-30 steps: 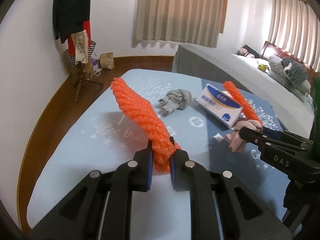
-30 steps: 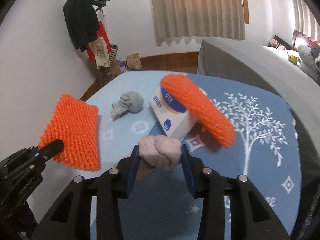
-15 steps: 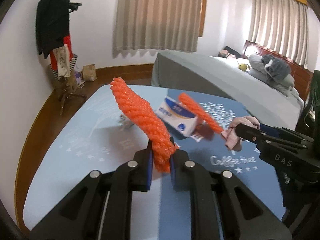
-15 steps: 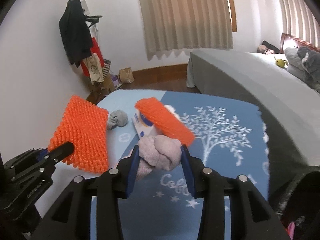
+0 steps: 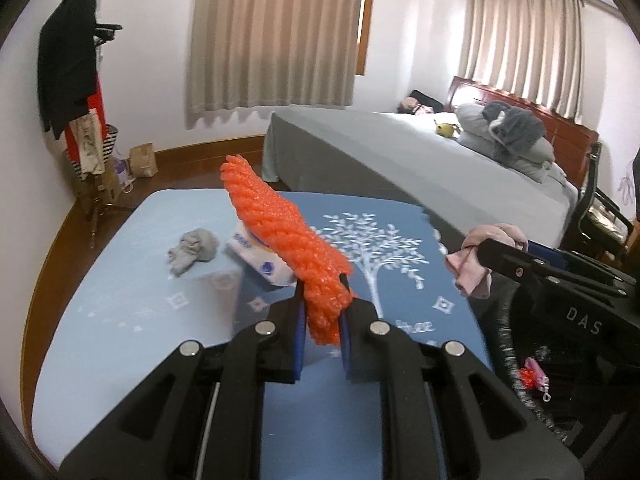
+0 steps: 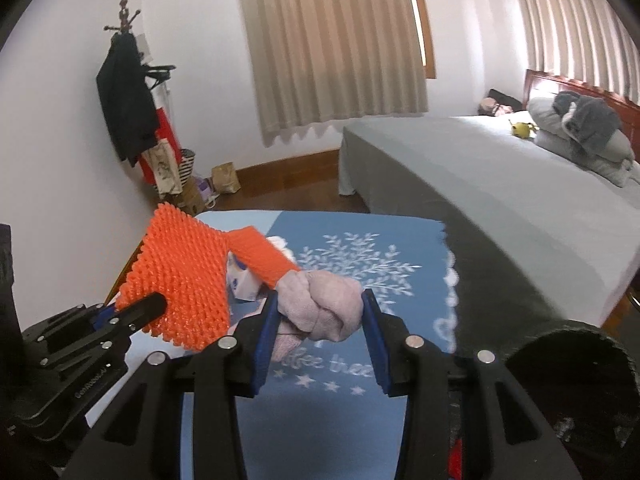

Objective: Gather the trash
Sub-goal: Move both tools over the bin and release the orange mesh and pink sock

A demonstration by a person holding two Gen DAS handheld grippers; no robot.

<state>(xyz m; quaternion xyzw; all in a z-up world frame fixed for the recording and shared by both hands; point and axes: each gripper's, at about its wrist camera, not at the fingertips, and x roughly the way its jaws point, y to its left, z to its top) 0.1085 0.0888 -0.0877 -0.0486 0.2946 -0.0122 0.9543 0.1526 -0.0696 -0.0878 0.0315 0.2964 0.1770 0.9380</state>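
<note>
My left gripper (image 5: 323, 316) is shut on an orange foam net sleeve (image 5: 280, 232) and holds it above the blue table; the sleeve also shows in the right wrist view (image 6: 184, 276). My right gripper (image 6: 318, 320) is shut on a knotted pink cloth (image 6: 320, 304), which also shows at the right of the left wrist view (image 5: 476, 260). A second orange net sleeve (image 6: 260, 256) lies on a white and blue tissue pack (image 5: 260, 260). A crumpled grey cloth (image 5: 194, 250) lies on the table to the left. A black bin rim (image 6: 572, 356) is at the lower right.
The blue tablecloth (image 5: 140, 300) has a white tree print. A grey bed (image 5: 400, 160) stands beyond the table. A coat rack (image 5: 76, 80) with clothes and a paper bag (image 5: 142, 160) stand by the left wall. A chair (image 5: 600, 216) is at the right.
Both grippers have lifted and pulled back toward the right with their loads still held. The table objects now look smaller and farther, and the black bin has come into view.
</note>
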